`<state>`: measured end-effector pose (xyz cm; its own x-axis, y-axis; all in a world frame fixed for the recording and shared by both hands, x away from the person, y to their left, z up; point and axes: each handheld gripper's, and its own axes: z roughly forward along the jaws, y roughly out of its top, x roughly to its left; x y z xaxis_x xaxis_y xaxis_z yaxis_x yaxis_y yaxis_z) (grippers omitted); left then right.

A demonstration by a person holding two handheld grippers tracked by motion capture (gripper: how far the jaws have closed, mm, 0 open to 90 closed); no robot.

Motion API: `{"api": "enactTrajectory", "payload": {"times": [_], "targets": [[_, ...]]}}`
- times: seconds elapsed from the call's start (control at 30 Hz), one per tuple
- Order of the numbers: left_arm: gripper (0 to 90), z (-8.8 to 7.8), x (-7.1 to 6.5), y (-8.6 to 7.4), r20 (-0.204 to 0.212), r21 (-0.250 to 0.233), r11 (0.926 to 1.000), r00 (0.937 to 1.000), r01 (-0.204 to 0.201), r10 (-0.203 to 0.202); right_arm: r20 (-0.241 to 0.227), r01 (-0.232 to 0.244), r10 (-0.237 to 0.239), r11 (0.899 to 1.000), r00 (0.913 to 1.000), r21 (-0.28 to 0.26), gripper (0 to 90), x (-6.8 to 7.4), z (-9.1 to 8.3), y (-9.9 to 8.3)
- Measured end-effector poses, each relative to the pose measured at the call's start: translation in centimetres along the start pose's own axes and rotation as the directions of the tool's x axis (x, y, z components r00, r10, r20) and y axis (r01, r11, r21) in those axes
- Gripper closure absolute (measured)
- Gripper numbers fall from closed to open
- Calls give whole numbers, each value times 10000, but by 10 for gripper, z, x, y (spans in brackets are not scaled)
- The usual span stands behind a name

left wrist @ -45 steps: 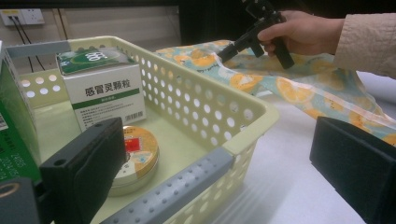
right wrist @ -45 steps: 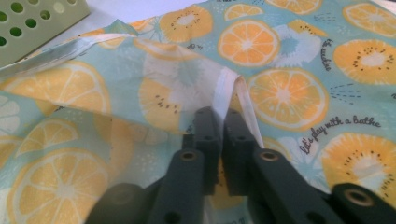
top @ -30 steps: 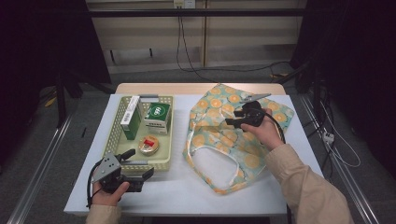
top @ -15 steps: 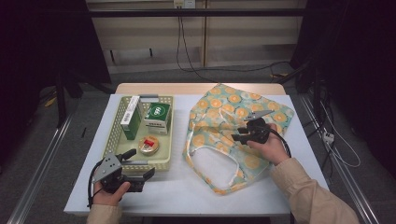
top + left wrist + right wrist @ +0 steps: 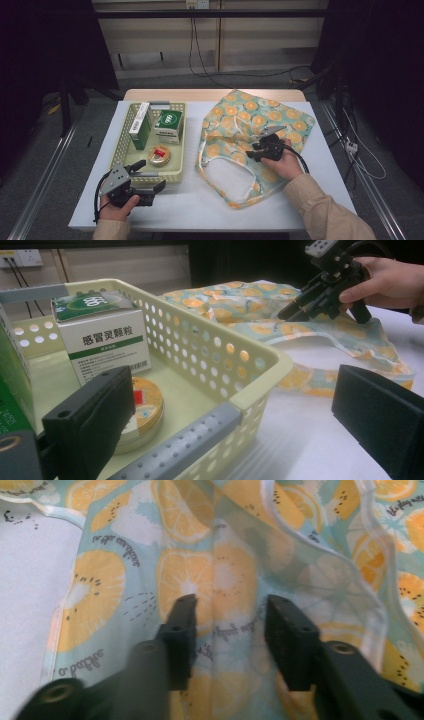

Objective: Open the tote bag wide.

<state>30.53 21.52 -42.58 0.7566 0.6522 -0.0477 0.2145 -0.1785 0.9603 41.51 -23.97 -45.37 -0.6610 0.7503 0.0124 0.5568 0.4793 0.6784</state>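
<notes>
A tote bag (image 5: pixel 260 120) printed with orange slices lies flat on the right half of the white table (image 5: pixel 200 205). My right gripper (image 5: pixel 252 152) points left and down onto the bag's middle, just above its handle opening. In the right gripper view the gripper (image 5: pixel 230 615) has both fingers (image 5: pixel 182 630) resting on the printed fabric (image 5: pixel 100 590). A soft crease runs between them, the jaws have just been closing, and a gap still shows. My left gripper (image 5: pixel 149 176) stands open at the near corner of a pale yellow basket (image 5: pixel 176 150), with that corner (image 5: pixel 260 375) between its wide jaws.
The basket holds a green-and-white medicine box (image 5: pixel 167 126), a tall narrow box (image 5: pixel 140 125) and a round tin (image 5: pixel 160 155). From the left gripper view, the box (image 5: pixel 107 345) and tin (image 5: pixel 147 405) sit close behind the basket wall. Dark floor and cables surround the table.
The right hand has come down and nearer along the bag, from its upper part to its middle, and its jaws have narrowed. The left hand has stayed put.
</notes>
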Motion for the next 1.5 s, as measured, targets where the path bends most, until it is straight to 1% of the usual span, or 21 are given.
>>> {"api": "enactTrajectory", "payload": {"times": [0.13,0.2,0.27,0.33,0.47,0.57,0.7,0.77,0.87,0.9,0.97,1.07,1.13,1.23,1.3,1.37,1.43,1.5], "targets": [[34,0,0,0,-6,-24,10000,10000,53,-53,29,-136,136,9999,9999,-87,734,-3,0,-1],[34,0,0,0,0,12,10000,10000,30,-30,10,-206,206,9997,9998,-135,797,-4,0,-1],[34,0,0,0,5,29,10000,10000,-78,78,64,-254,255,9996,9997,-136,852,-5,1,-1],[34,0,0,0,-9,-17,10000,10000,-4,4,71,-364,364,9993,9993,-121,895,-6,1,0],[34,0,0,0,-23,-51,10000,10000,71,-71,18,-541,541,9985,9985,-115,900,-9,1,0],[34,-1,0,1,-20,-45,10000,10000,-17,17,106,-508,509,9987,9986,-44,900,-10,-1,3],[34,-1,0,1,-32,-48,10000,10000,-67,66,63,-832,835,9955,9965,-458,900,-16,-10,10],[34,-1,0,1,-35,-60,10000,10000,-10,10,117,-867,875,9948,9961,-539,900,-19,-16,14],[34,0,-1,1,-18,-55,10000,10000,3,-3,80,-999,1009,9914,9949,-846,900,-23,-24,20],[34,0,-1,1,-18,-58,10000,10000,57,-57,130,-1030,1046,9905,9944,-909,900,-24,-27,22],[34,0,-1,0,4,-35,10000,10000,33,-33,258,-869,898,9914,9956,-977,900,-26,-33,27],[34,1,-1,0,1,-41,10000,10000,40,-40,409,-902,960,9879,9945,-1258,900,-30,-43,35],[34,1,-1,1,3,-49,10000,10000,31,-31,624,-786,868,9893,9943,-1230,900,-33,-47,40],[34,1,-1,0,14,-42,10000,10000,43,-43,788,-850,965,9867,9922,-1384,900,-38,-52,45],[34,1,-1,0,63,-36,10000,10000,76,-76,823,-855,980,9859,9918,-1436,900,-43,-51,47],[34,2,-1,0,67,-49,9999,9999,101,-101,999,-986,1131,9853,9885,-1398,900,-49,-47,46],[34,2,-1,0,63,-32,9999,9999,100,-100,1032,-1189,1335,9836,9857,-1359,900,-55,-39,44],[34,2,-1,0,81,-33,10000,9999,67,-67,1126,-1345,1473,9844,9827,-1137,900,-60,-28,40]]}}
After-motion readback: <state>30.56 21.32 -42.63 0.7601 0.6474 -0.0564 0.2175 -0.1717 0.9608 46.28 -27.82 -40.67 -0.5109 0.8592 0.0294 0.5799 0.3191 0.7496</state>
